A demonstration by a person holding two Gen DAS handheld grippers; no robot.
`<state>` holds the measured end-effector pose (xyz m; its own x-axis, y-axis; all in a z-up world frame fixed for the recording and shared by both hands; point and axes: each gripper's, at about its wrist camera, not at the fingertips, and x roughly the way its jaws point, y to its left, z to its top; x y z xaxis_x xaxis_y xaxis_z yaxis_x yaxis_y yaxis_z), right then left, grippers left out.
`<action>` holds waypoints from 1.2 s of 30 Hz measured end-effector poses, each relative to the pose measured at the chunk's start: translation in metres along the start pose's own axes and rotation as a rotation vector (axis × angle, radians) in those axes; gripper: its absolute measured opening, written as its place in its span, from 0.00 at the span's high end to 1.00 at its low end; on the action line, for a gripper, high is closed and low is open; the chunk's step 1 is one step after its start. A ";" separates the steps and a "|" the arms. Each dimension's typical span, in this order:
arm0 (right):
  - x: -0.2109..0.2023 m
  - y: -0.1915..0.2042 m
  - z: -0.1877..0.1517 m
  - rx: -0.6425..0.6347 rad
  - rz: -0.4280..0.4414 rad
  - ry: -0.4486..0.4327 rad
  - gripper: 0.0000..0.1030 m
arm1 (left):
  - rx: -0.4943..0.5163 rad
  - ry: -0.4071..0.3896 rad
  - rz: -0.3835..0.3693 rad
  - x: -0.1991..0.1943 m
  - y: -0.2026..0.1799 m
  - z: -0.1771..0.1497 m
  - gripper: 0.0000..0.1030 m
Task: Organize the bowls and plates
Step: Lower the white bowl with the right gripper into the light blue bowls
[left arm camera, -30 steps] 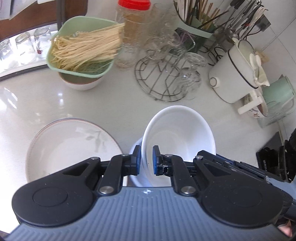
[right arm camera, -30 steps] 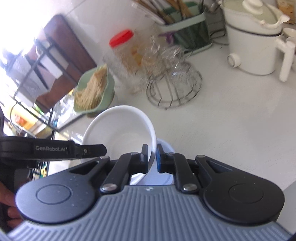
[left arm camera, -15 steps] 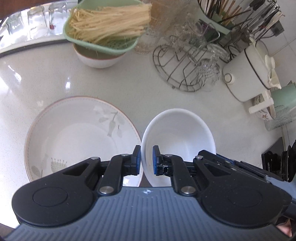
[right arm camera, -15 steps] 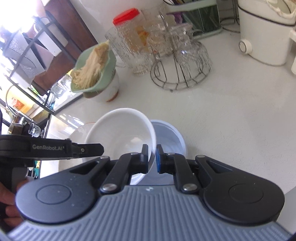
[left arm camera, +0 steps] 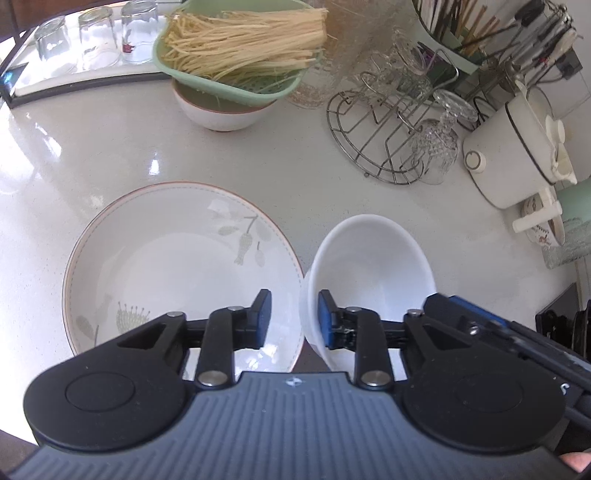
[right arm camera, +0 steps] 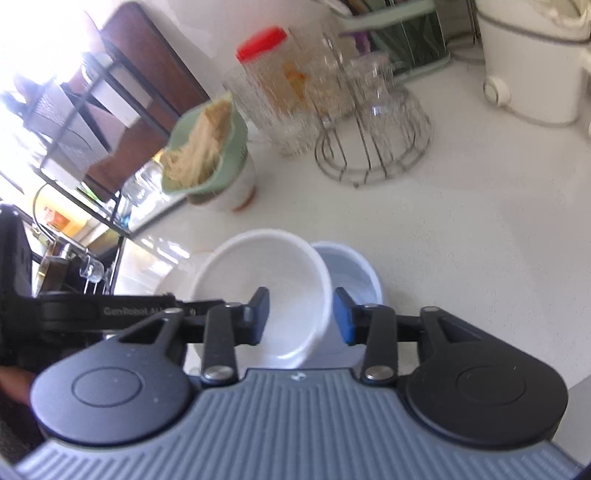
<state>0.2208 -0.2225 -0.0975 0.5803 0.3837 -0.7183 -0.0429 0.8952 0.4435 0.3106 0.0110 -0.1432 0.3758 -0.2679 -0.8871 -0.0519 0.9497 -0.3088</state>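
Note:
A white bowl (left arm camera: 369,258) sits on the white counter beside a large floral plate (left arm camera: 177,266). My left gripper (left arm camera: 293,319) is open, its jaws straddling the bowl's left rim without pinching it. In the right wrist view the same white bowl (right arm camera: 266,280) stands next to a second white bowl (right arm camera: 351,273). My right gripper (right arm camera: 300,314) is open, its jaws either side of the first bowl's right rim. The left gripper's body shows at the left of that view.
A green strainer of dry noodles (left arm camera: 240,44) rests on a bowl at the back. A wire glass rack (left arm camera: 388,136), a white pot (left arm camera: 517,155), a utensil holder (left arm camera: 480,33), a red-lidded jar (right arm camera: 273,74) and upturned glasses (left arm camera: 92,40) line the back.
Both grippers were shut on the white bowl's rims and carried it towards the floral plate. Now both have opened and the bowl stands free on the counter.

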 end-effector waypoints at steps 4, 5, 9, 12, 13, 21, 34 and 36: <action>-0.004 0.002 0.004 -0.029 -0.028 -0.040 0.59 | -0.015 -0.022 -0.002 -0.003 0.003 -0.001 0.62; -0.003 0.001 0.006 -0.034 -0.039 -0.041 0.59 | -0.016 -0.026 -0.005 -0.004 0.003 0.000 0.62; 0.004 -0.008 0.008 -0.028 -0.075 -0.026 0.59 | -0.005 -0.073 -0.012 -0.009 -0.003 -0.002 0.63; 0.011 -0.013 0.008 -0.012 -0.087 0.001 0.59 | 0.004 -0.084 -0.035 -0.009 -0.007 -0.003 0.75; 0.012 -0.014 0.007 -0.010 -0.087 0.004 0.59 | 0.008 -0.087 -0.037 -0.008 -0.009 -0.003 0.83; 0.019 -0.018 0.009 -0.012 -0.083 0.018 0.59 | 0.039 -0.067 -0.046 0.008 -0.023 -0.002 0.93; 0.043 -0.033 0.015 0.044 -0.090 0.103 0.59 | -0.007 -0.009 -0.013 0.032 -0.017 0.000 0.86; 0.046 -0.035 0.014 0.058 -0.100 0.108 0.59 | -0.022 -0.008 -0.011 0.031 -0.013 -0.002 0.76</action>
<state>0.2608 -0.2395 -0.1386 0.4880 0.3184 -0.8127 0.0593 0.9168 0.3948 0.3206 -0.0099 -0.1672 0.3836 -0.2772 -0.8809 -0.0676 0.9429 -0.3261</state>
